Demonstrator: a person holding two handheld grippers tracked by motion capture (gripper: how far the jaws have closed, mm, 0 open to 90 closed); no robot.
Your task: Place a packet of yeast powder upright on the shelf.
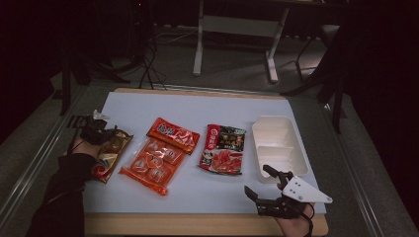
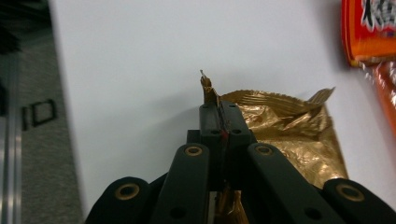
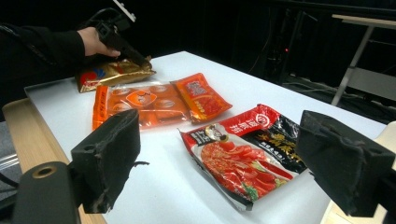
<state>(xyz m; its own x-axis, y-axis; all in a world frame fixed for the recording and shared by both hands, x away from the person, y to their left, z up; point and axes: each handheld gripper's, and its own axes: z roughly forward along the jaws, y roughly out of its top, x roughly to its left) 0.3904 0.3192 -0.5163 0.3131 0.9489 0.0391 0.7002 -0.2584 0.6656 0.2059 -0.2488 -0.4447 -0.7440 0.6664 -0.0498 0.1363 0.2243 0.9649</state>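
Note:
A gold foil snack packet (image 1: 111, 153) (image 2: 285, 135) (image 3: 109, 72) lies at the table's left edge. My left gripper (image 1: 101, 133) (image 2: 219, 109) is shut on the packet's top corner, and a crumpled tip of foil pokes up past the jaws. An orange packet (image 1: 160, 153) (image 3: 154, 100) lies beside it, then a red and black packet (image 1: 223, 148) (image 3: 245, 154). My right gripper (image 1: 259, 181) (image 3: 233, 161) is open above the front right of the table, nothing between its jaws. A white two-compartment tray (image 1: 301, 155) stands at the right.
The pale table top (image 1: 197, 106) ends in a wooden front edge (image 1: 197, 224). Beyond the table stand a white desk frame (image 1: 234, 29) and dark stands on a grey floor. A metal rail (image 1: 29, 163) runs along the left side.

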